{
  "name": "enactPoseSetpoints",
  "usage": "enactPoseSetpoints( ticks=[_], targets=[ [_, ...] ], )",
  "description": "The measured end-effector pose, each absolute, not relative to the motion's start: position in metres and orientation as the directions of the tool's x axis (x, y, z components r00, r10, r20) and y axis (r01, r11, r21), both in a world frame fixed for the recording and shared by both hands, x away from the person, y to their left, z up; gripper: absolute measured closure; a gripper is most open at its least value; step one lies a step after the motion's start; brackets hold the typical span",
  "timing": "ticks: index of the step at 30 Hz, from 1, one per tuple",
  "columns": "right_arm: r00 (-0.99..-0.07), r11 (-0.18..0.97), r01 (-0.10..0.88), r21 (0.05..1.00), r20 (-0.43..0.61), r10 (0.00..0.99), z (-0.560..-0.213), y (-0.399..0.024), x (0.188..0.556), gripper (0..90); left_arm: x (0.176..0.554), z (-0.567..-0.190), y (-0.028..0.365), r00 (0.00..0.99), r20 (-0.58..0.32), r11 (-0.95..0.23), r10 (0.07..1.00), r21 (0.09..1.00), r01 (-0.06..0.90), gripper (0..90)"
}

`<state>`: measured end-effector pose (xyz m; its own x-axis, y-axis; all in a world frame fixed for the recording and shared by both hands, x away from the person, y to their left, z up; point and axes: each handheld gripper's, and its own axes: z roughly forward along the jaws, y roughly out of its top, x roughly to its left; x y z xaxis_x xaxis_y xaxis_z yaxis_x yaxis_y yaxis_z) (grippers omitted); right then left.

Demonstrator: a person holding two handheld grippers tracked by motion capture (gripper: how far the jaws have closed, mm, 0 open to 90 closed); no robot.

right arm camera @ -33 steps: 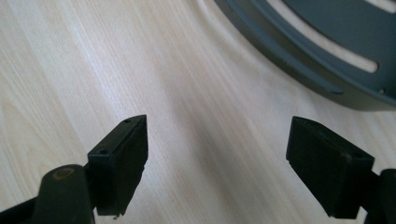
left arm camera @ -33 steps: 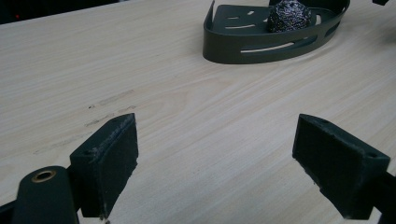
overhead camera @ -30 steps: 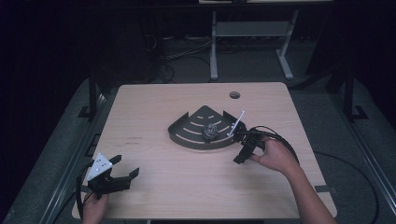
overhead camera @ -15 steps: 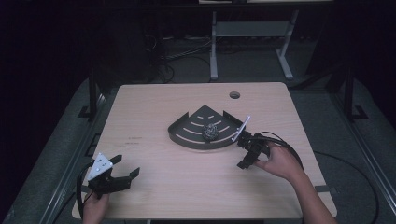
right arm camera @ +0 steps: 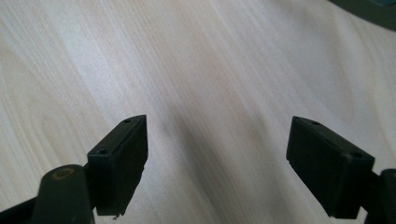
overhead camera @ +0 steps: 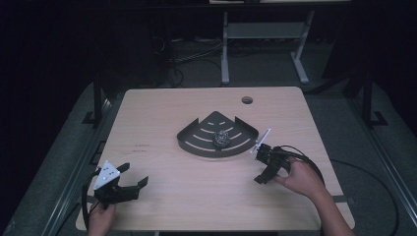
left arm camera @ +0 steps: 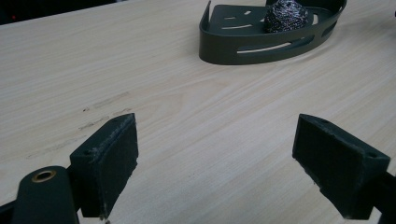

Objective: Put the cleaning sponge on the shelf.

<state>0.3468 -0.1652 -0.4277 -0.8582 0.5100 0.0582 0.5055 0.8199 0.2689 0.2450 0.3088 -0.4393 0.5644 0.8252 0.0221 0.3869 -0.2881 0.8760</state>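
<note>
One dark corner tray [overhead camera: 196, 146], one steel scourer [overhead camera: 222, 138] inside, two tools, left tool [overhead camera: 129, 178] and right tool [overhead camera: 261, 164], both wide open, empty

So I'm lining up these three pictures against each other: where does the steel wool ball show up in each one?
High view: the steel wool ball sits mid-table, inside the dark corner tray.
Left gripper view: near the top edge, right of centre, in the same tray.
Right gripper view: the ball is outside this frame; a dark curved edge, likely the tray, cuts the top right corner.
Shared landmark: the tray on the light wooden table.
</note>
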Motion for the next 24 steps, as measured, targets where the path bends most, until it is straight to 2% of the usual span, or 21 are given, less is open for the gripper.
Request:
enactPoseSetpoints(
  ticks=[13, 24],
  targets=[
    [-0.856, 0.812, 0.507, 0.289, 0.058, 0.514, -0.434, -0.174, 0.332, 20.2, 0.246, -0.439, 0.308, 0.567, 0.024, -0.291, 0.823, 0.875, 0.386, 13.7],
    [-0.848, 0.775, 0.506, 0.379, 0.055, 0.527, -0.439, -0.186, 0.306, 20.0, 0.246, -0.440, 0.305, 0.572, 0.028, -0.298, 0.820, 0.873, 0.385, 13.7]
  ],
)
